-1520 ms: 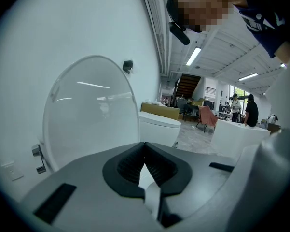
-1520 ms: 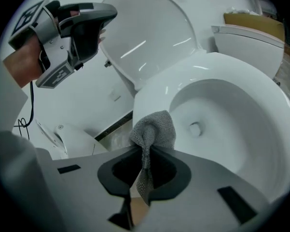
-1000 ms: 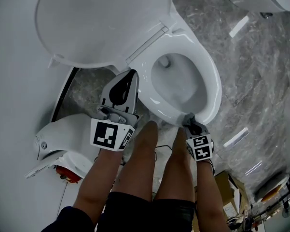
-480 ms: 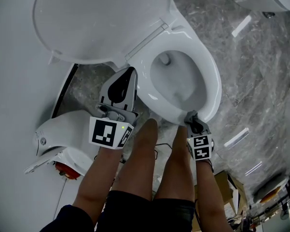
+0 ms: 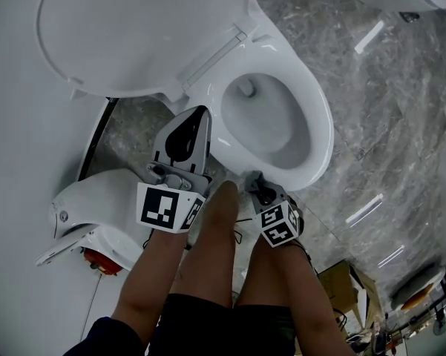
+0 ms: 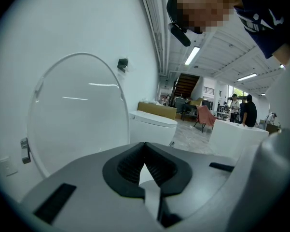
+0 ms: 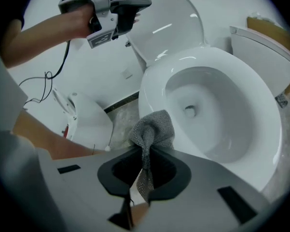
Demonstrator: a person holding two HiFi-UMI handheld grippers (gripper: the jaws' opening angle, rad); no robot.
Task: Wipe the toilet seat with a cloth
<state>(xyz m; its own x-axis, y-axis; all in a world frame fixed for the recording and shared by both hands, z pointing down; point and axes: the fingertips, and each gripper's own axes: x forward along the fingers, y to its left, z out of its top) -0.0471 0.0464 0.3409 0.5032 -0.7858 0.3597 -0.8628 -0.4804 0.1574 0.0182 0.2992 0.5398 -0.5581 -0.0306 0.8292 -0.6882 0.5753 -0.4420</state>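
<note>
Cloth (image 7: 152, 127): grey, pinched between right gripper (image 7: 145, 166) jaws, at near edge of seat (image 7: 153, 83). Lid (image 7: 169, 18) upright. Left gripper (image 6: 145, 159): jaws pressed together, nothing between them, held apart from seat.

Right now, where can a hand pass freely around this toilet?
Free: the marble floor right of the toilet seat, and that seat's right arc. Crowded: its near-left edge, where the right claw with the cloth, the left claw and the person's legs bunch.
</note>
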